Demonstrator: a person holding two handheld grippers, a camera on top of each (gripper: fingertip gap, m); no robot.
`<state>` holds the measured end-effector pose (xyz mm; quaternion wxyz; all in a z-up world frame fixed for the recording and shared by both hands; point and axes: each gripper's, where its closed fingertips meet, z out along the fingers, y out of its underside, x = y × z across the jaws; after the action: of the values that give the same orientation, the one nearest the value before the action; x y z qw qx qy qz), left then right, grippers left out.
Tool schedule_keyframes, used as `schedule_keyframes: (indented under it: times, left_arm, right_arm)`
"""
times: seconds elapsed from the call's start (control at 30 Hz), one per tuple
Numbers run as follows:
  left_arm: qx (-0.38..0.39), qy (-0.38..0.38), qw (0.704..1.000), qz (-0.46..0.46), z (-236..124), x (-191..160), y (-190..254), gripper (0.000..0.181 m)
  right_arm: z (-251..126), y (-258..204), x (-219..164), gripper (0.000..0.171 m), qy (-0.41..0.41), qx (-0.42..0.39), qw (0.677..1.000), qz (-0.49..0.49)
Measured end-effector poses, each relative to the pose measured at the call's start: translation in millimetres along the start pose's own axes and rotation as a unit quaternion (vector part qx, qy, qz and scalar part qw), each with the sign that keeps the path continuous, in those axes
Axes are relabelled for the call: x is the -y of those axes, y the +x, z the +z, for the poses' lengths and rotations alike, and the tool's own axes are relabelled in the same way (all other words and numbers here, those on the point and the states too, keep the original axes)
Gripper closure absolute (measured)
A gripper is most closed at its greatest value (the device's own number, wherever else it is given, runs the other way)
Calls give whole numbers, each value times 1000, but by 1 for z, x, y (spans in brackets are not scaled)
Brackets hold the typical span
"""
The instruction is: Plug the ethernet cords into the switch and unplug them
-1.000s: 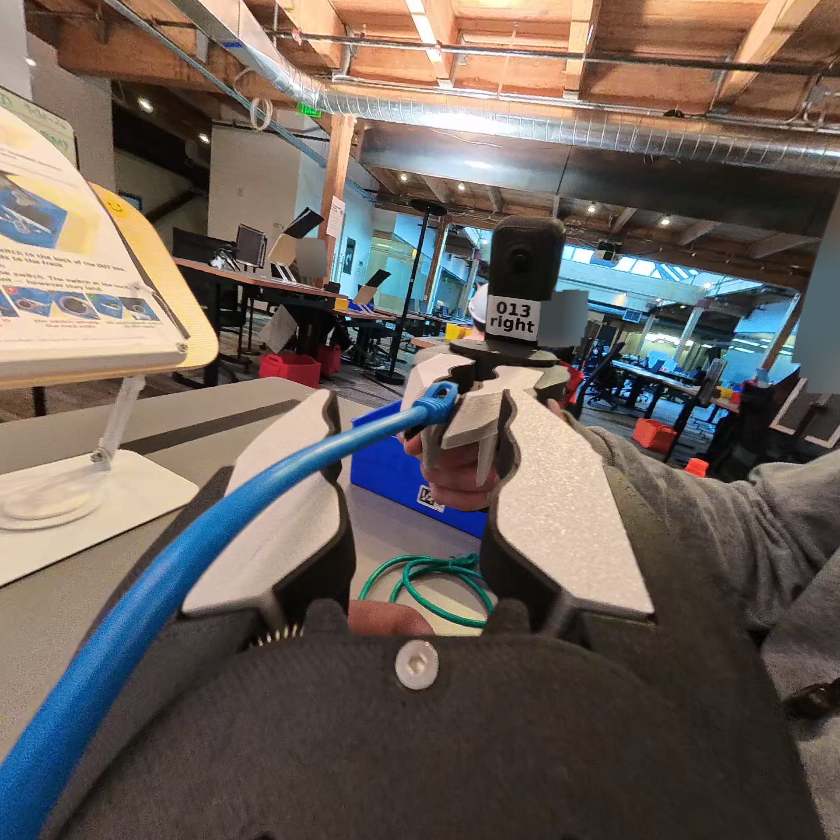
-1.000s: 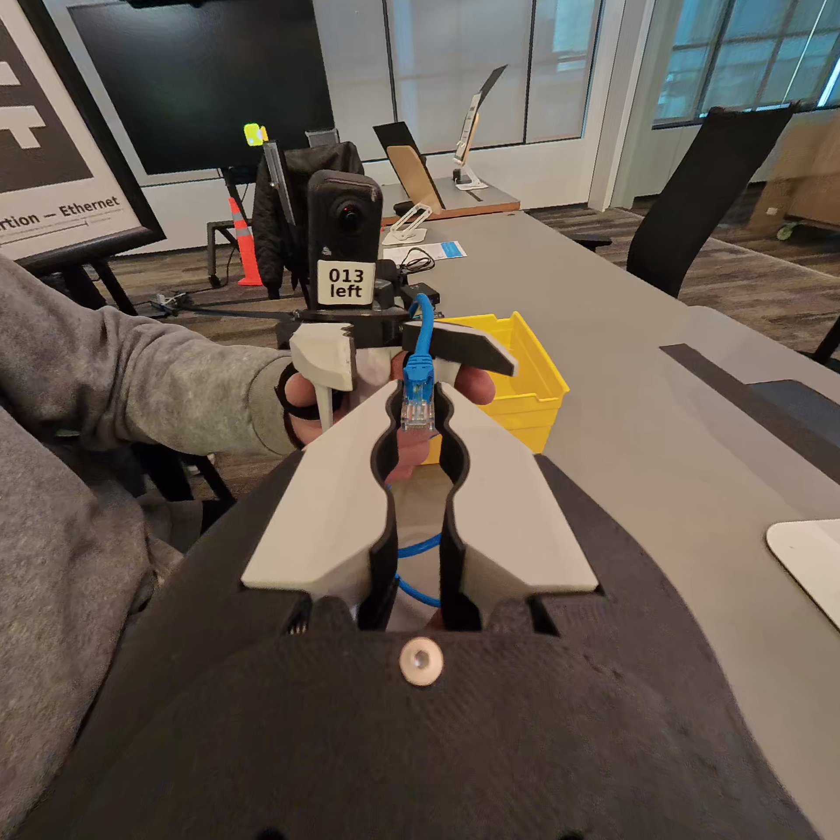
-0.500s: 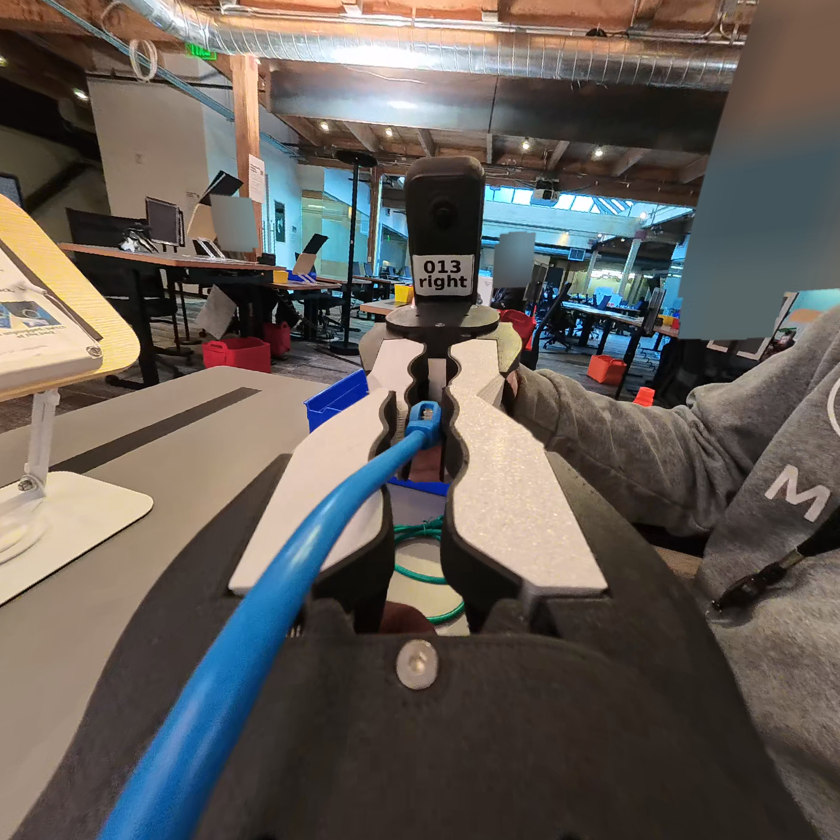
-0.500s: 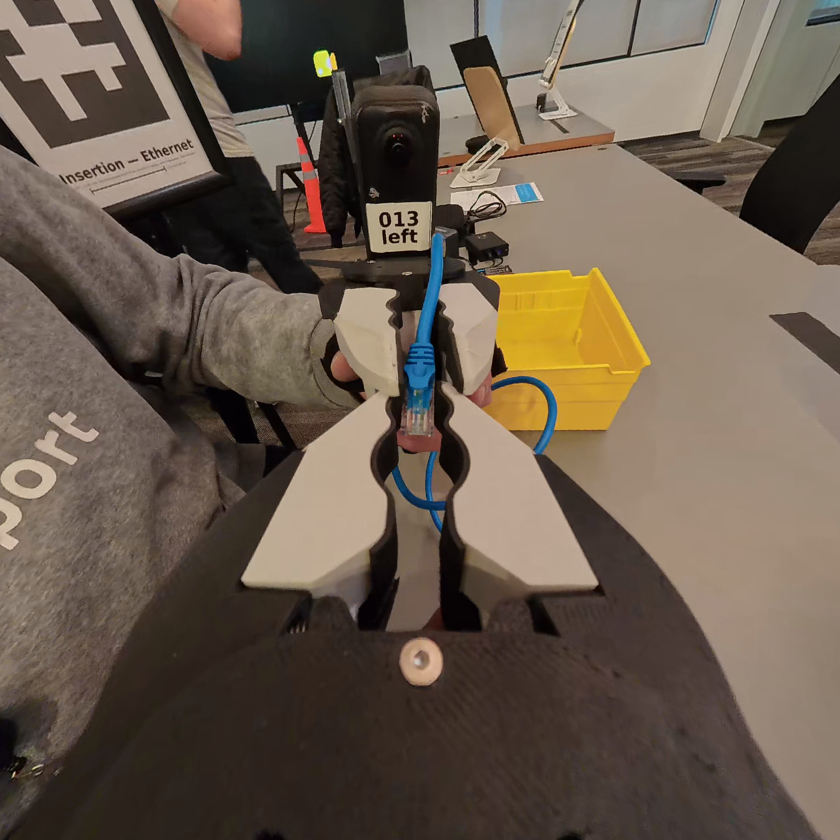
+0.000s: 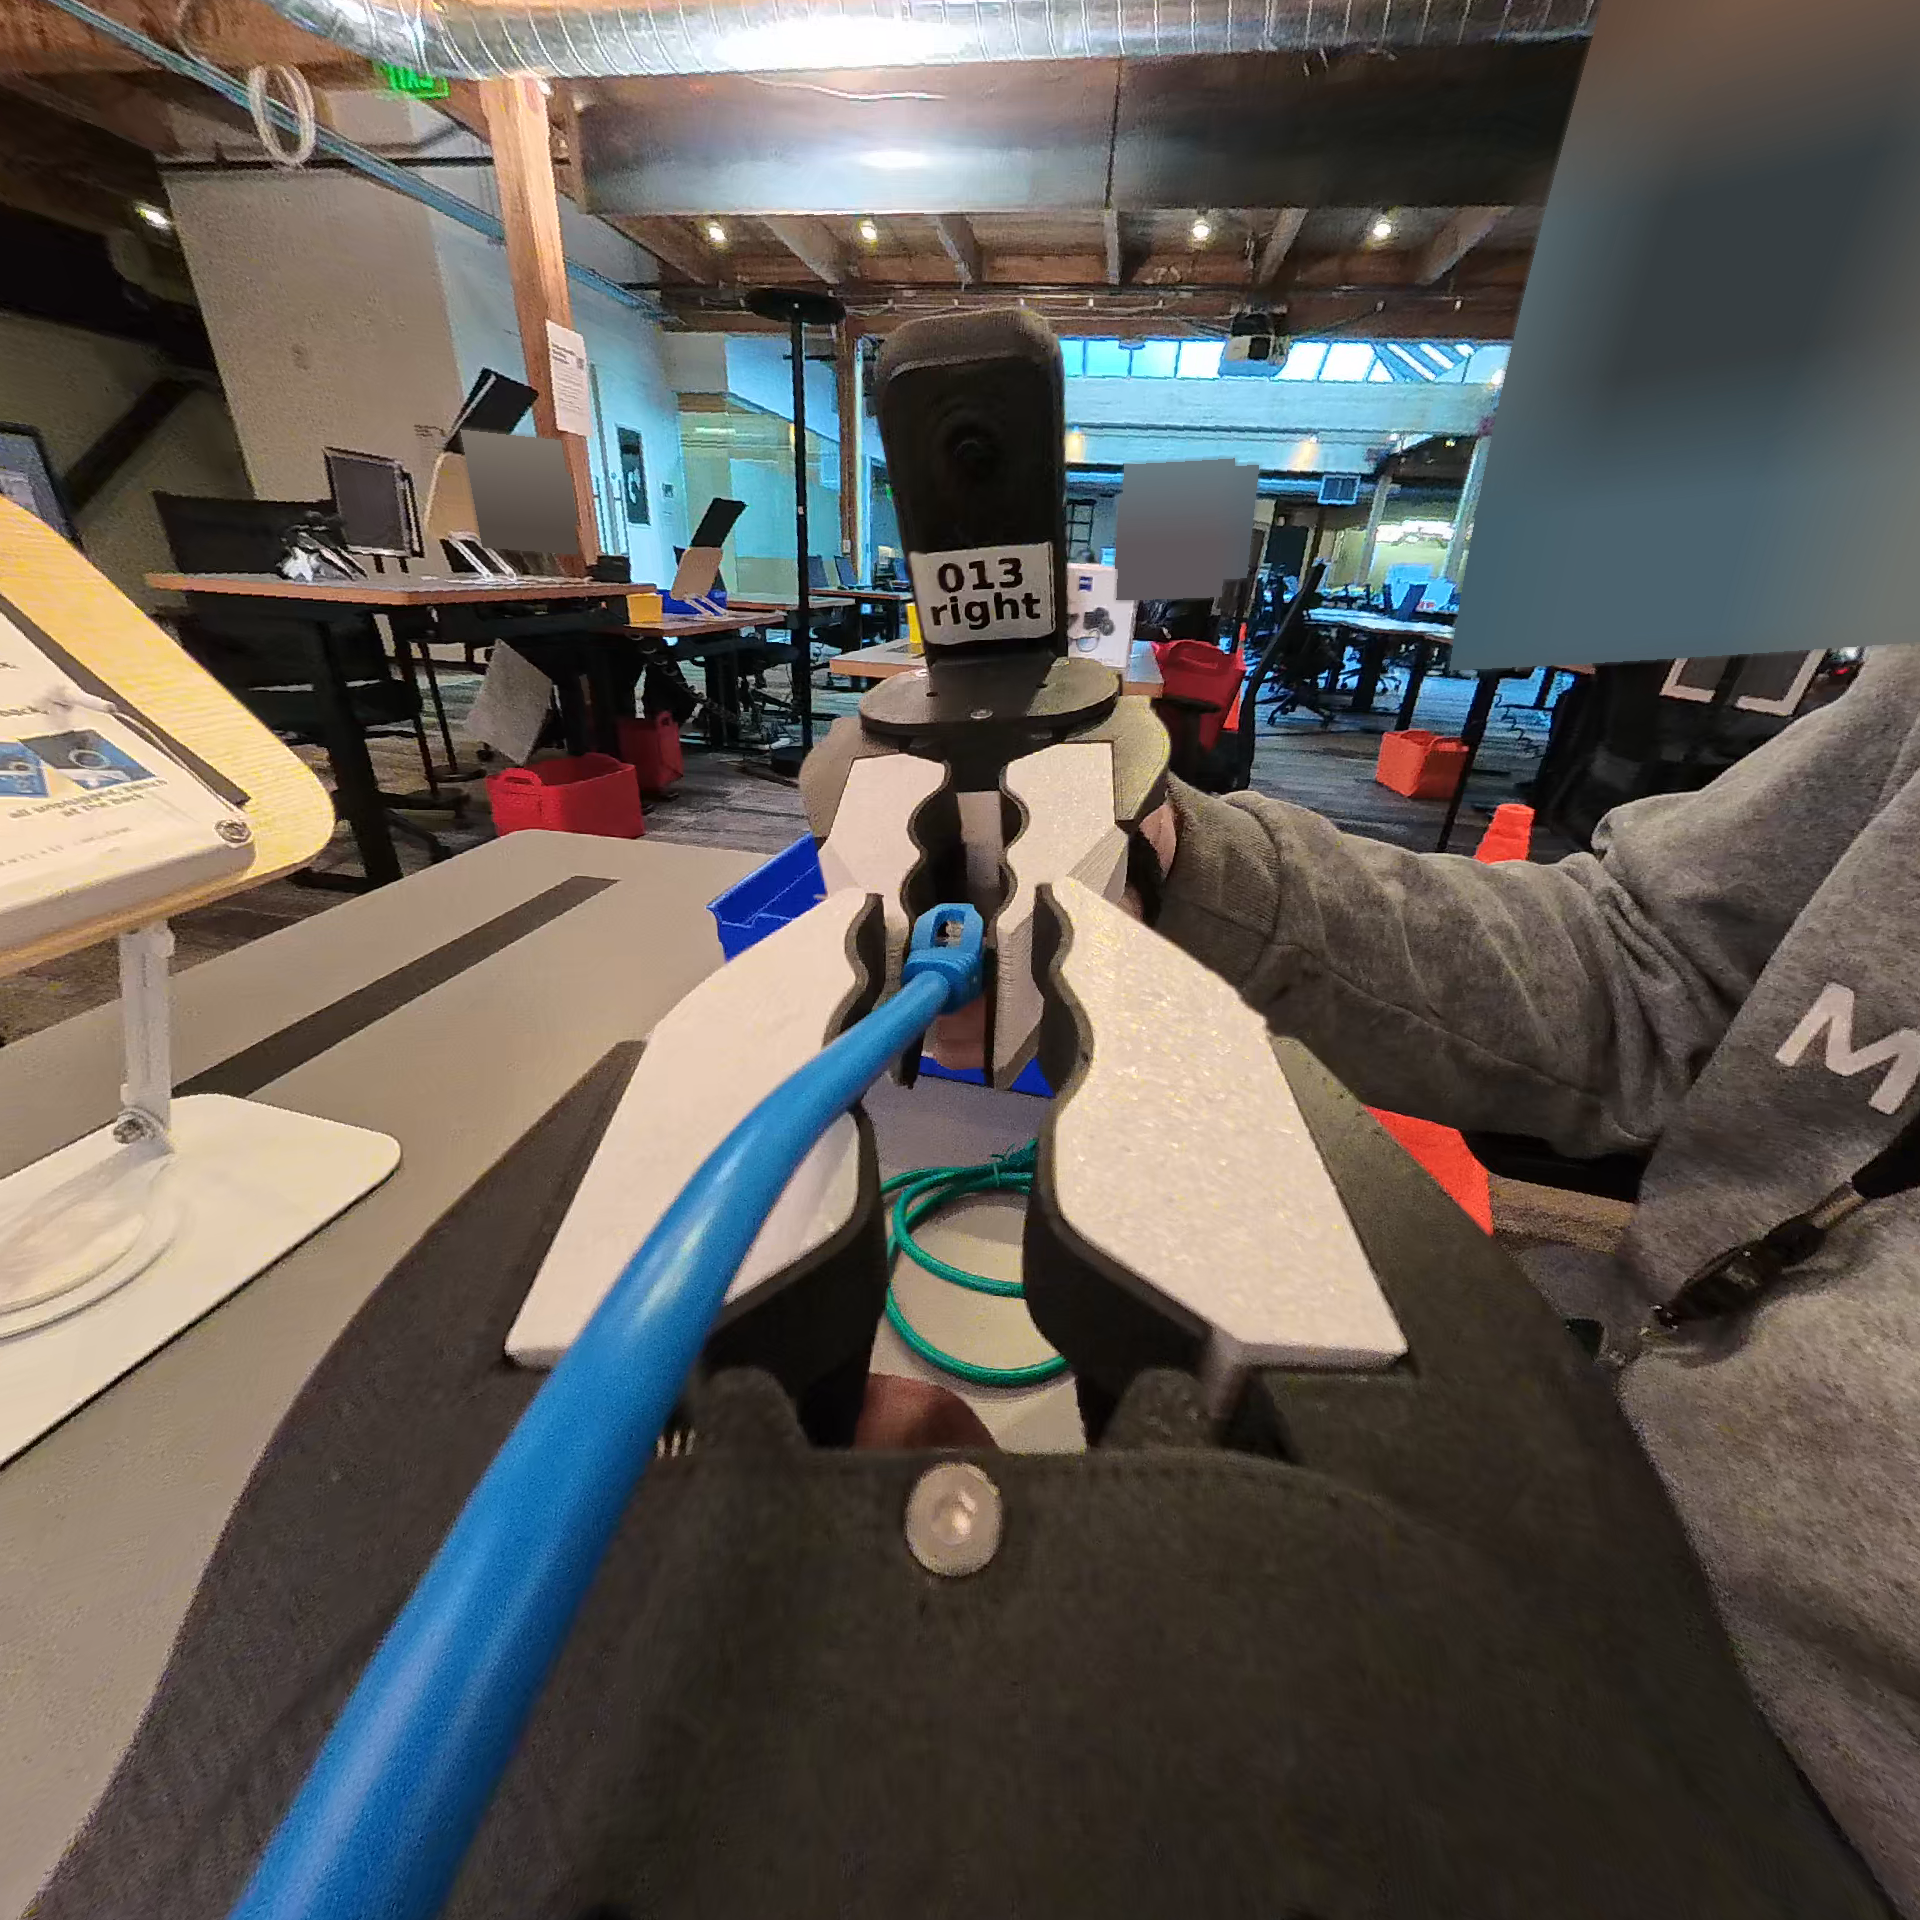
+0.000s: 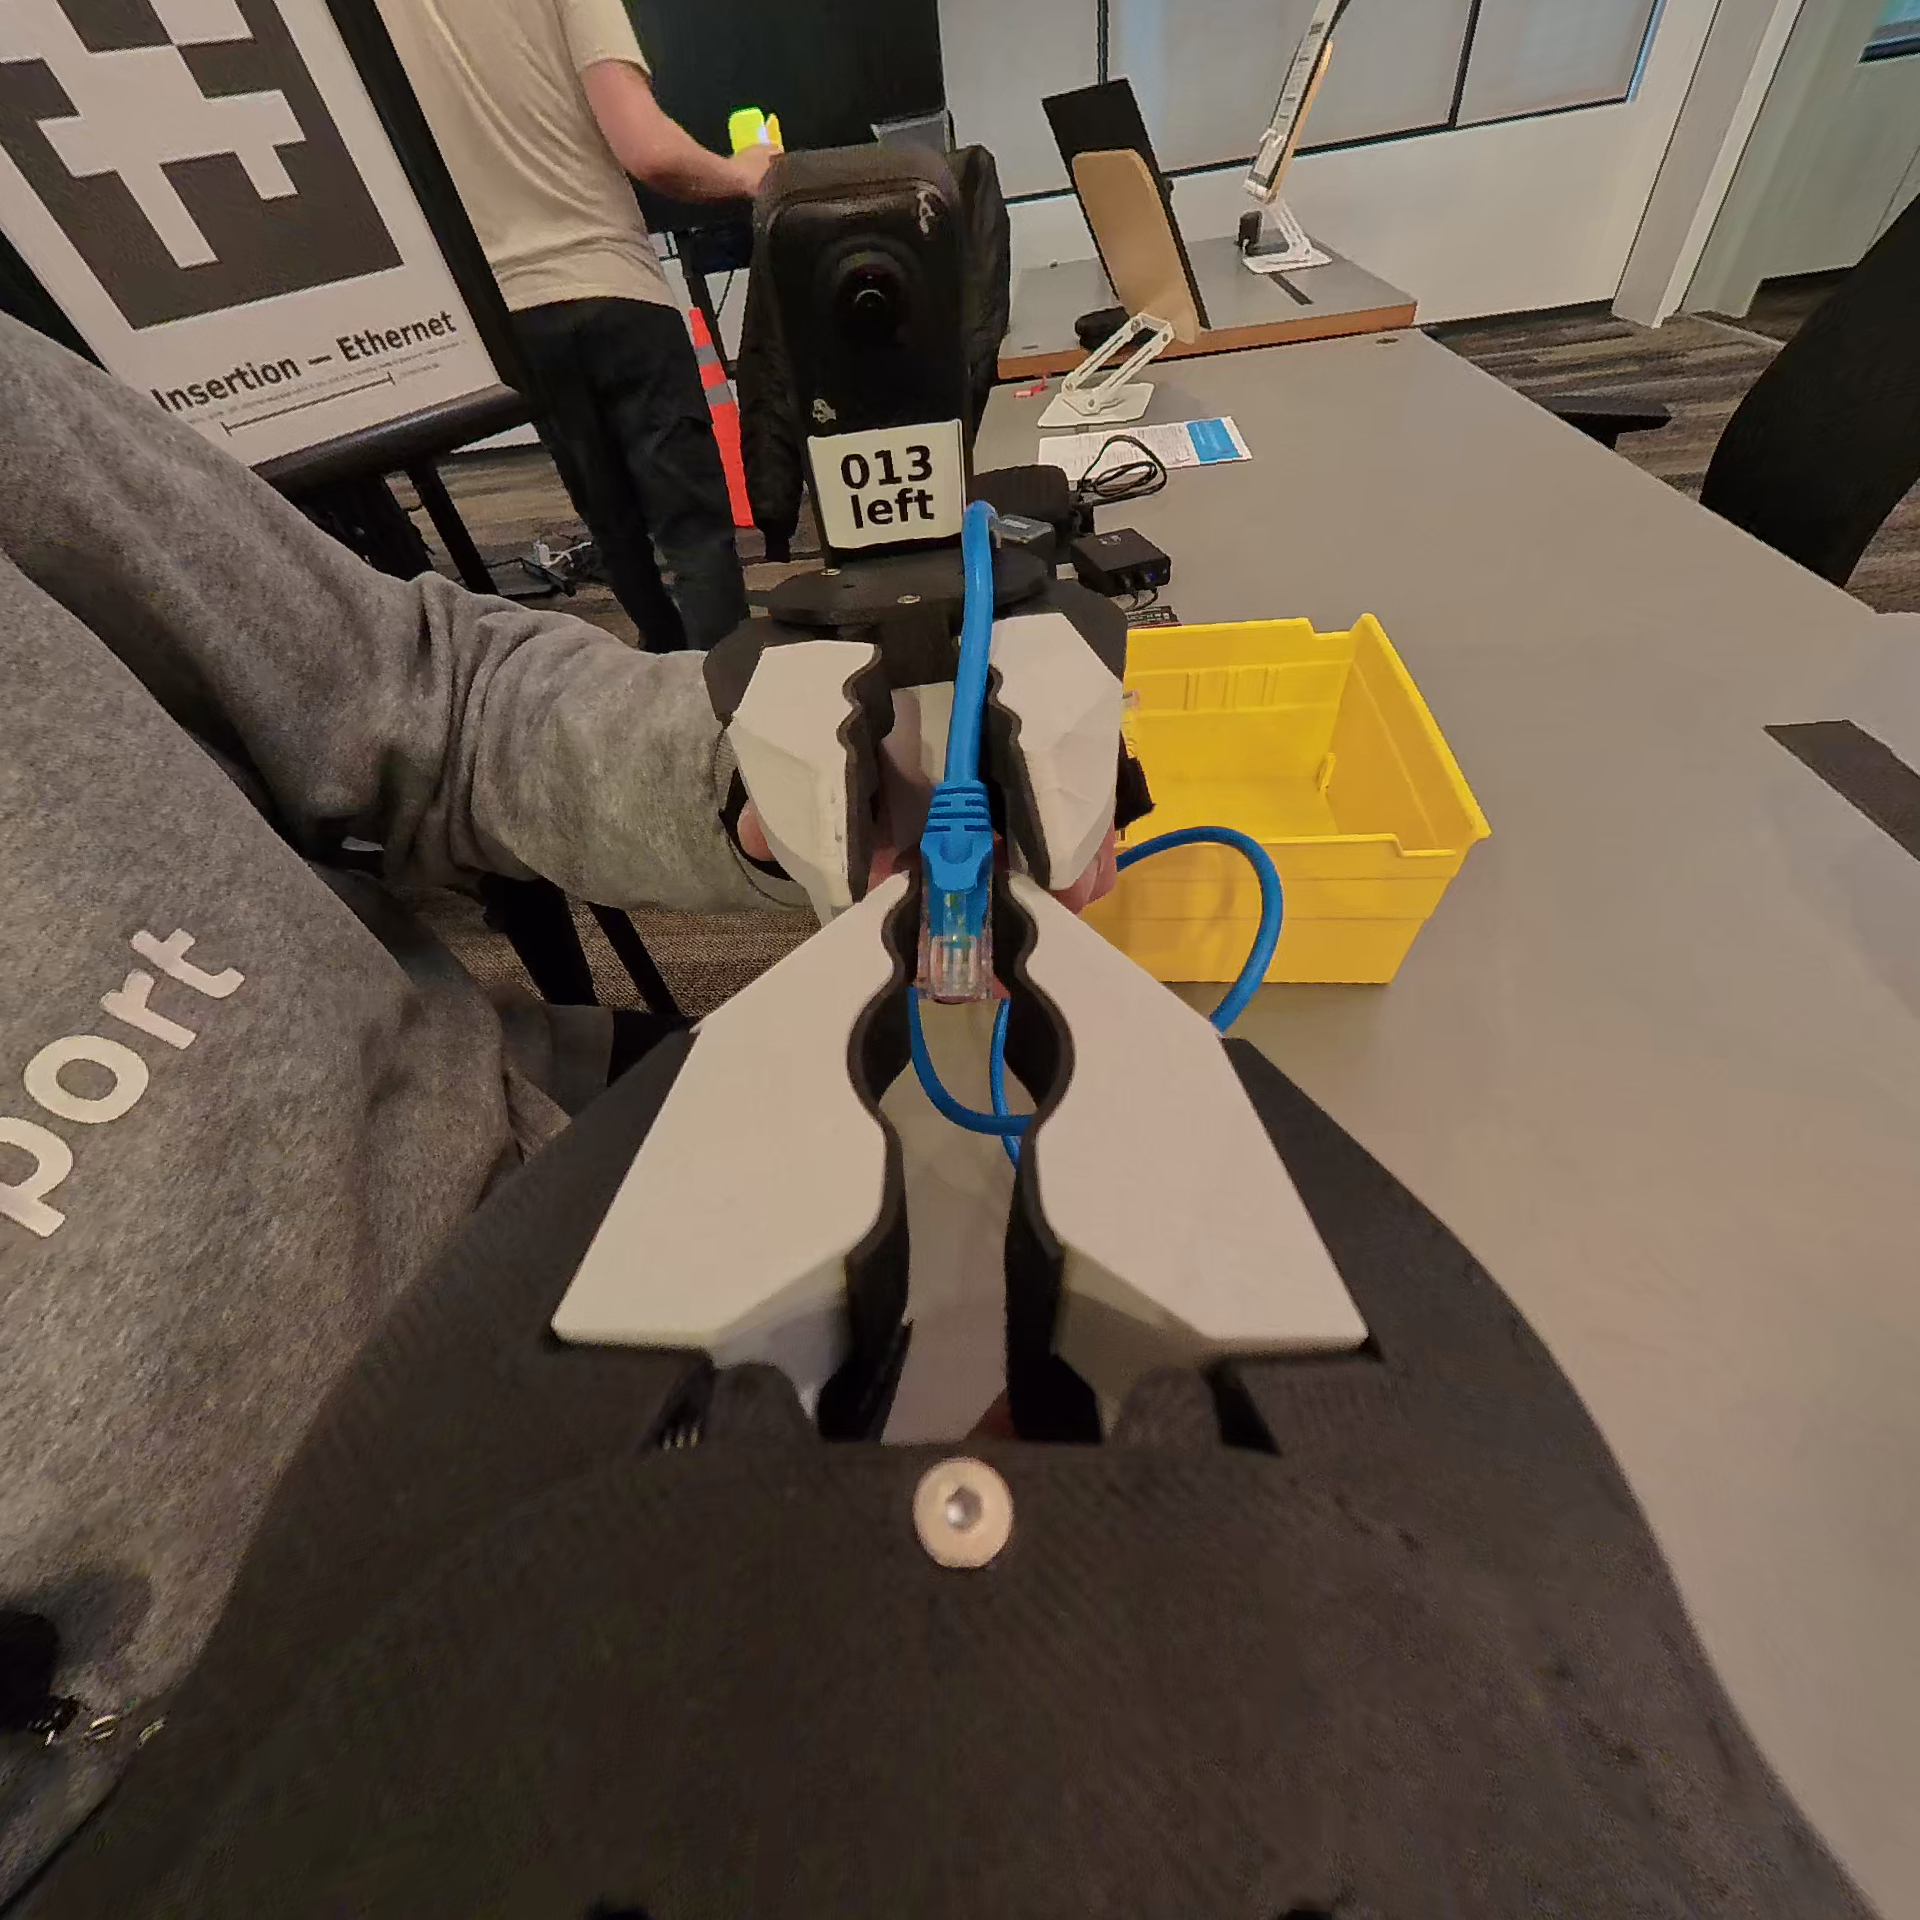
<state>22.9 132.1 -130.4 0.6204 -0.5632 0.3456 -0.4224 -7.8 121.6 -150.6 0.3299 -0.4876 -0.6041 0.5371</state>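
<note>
A blue ethernet cord (image 5: pixel 665 1278) runs up over my left gripper (image 5: pixel 956 925) and between its fingers. Those fingers stand partly apart, with a gap beside the cord. My right gripper (image 6: pixel 956 925) faces it tip to tip and is shut on the cord's clear plug (image 6: pixel 951 951). The blue boot (image 6: pixel 951 831) sits just beyond its tips. The rest of the cord loops down to the table (image 6: pixel 1257 914). The right gripper also shows in the left wrist view (image 5: pixel 971 831), and the left gripper in the right wrist view (image 6: pixel 935 769). A small black box (image 6: pixel 1122 566) with wires lies farther back.
A green cord (image 5: pixel 956 1278) lies coiled on the grey table (image 6: pixel 1558 1039) under the grippers. A blue bin (image 5: pixel 769 894) is behind it. A yellow bin (image 6: pixel 1299 831) stands near the table's edge. A white stand with a sheet (image 5: pixel 104 810) is on the left. A person (image 6: pixel 582 260) stands behind. My left and right fingertips are right by each other.
My left gripper was wide open with the cord draped over one finger. It has narrowed around the cord and lined up facing the right gripper. The right gripper has kept hold of the plug.
</note>
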Motion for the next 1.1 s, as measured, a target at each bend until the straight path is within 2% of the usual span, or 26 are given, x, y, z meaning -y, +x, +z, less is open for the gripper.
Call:
schedule_keyframes:
  times: [0.4, 1.1]
  left_arm:
    - [0, -5, 1000, 15, 1, 1, 3, 156]
    - [9, -16, 999, 46, 3, 1, 6, 169]
  right_arm:
    - [-4, -3, 1, 163, -3, 7, 1000, -3]
    - [-8, -8, -3, 161, -15, 33, 999, 24]
